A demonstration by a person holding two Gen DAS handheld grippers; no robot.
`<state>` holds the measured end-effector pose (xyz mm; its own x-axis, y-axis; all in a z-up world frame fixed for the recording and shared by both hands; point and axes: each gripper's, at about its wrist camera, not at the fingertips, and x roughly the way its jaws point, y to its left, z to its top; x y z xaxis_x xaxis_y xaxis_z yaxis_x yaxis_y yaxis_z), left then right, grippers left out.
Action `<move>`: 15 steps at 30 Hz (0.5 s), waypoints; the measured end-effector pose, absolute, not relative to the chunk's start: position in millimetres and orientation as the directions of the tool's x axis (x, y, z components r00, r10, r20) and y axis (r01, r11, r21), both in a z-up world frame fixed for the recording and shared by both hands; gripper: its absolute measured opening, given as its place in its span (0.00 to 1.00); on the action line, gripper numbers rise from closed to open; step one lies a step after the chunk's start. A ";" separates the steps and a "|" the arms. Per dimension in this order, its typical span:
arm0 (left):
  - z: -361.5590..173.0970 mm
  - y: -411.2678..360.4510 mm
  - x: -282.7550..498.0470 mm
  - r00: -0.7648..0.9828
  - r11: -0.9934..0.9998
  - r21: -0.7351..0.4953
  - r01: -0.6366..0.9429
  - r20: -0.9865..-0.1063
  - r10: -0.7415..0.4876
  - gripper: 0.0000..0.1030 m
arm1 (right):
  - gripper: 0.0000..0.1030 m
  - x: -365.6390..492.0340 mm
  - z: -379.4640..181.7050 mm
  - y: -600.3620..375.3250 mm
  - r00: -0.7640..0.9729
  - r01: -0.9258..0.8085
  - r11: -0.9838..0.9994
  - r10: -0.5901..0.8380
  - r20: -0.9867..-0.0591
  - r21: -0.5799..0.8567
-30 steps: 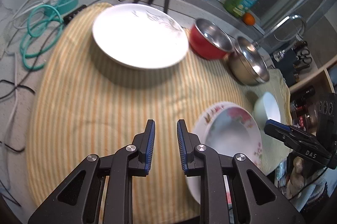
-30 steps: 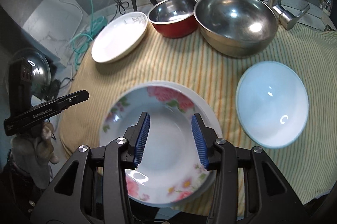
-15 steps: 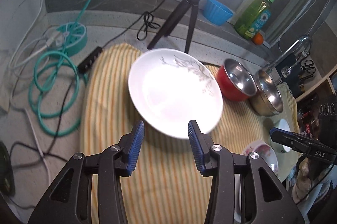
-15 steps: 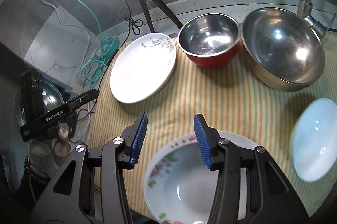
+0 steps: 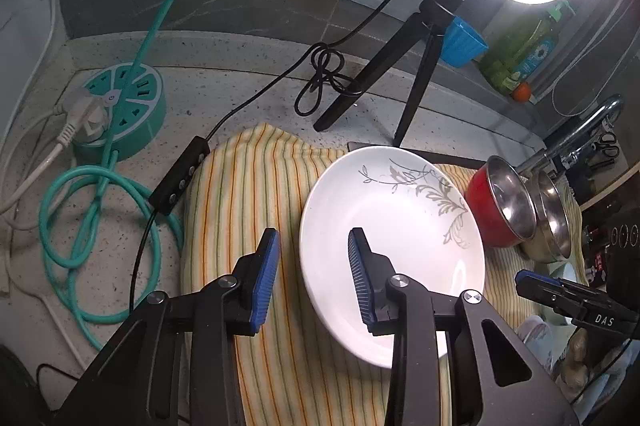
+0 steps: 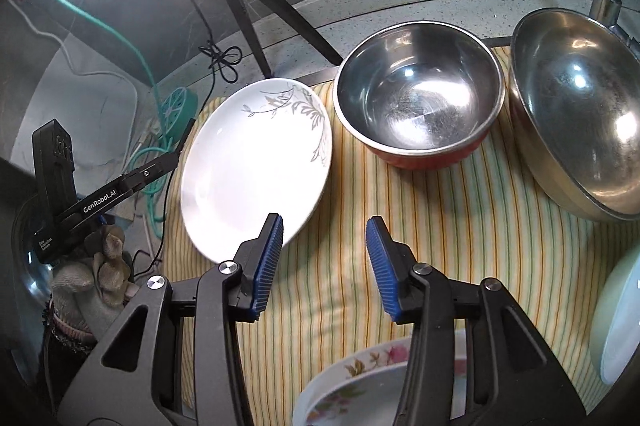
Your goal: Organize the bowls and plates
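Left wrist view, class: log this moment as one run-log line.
left gripper: open, jaws straddling rim of white leaf plate | right gripper: open, empty, over striped cloth | plate: not yet gripped

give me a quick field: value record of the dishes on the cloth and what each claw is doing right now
surface: striped cloth on a speckled counter
white plate: leaf print, at the cloth's left end, beside the red bowl
red bowl: steel inside, empty, upright
steel bowl: larger, empty, right of the red bowl
floral plate: at the near edge, under the right claw
pale bowl: at the right edge, partly cut off
left claw: open, empty, straddling the white plate's near-left rim
right claw: open, empty, over bare cloth
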<state>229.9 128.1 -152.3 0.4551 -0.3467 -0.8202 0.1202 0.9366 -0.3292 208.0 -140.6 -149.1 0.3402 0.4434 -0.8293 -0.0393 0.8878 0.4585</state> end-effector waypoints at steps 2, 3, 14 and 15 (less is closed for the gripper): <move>-158.8 131.2 237.3 0.442 0.930 -0.351 0.109 -0.821 -0.362 0.27 | 0.38 212.9 -154.3 -140.2 0.332 -0.027 0.886 0.445 -0.832 0.463; -160.1 131.8 239.1 0.440 0.930 -0.352 0.105 -0.823 -0.360 0.23 | 0.37 214.7 -156.3 -139.9 0.328 -0.024 0.886 0.445 -0.834 0.463; -169.2 129.8 249.2 0.411 0.931 -0.342 0.129 -0.836 -0.364 0.17 | 0.25 228.2 -169.8 -134.4 0.311 -0.009 0.878 0.457 -0.833 0.479; -170.1 130.0 249.5 0.408 0.929 -0.348 0.129 -0.835 -0.369 0.16 | 0.23 228.9 -170.4 -132.9 0.308 -0.011 0.878 0.459 -0.833 0.479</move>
<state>249.5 130.0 -170.1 0.4080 -0.3695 -0.8349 0.1287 0.9286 -0.3481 228.9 -132.9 -170.4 0.3081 0.4589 -0.8334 -0.0113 0.8777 0.4791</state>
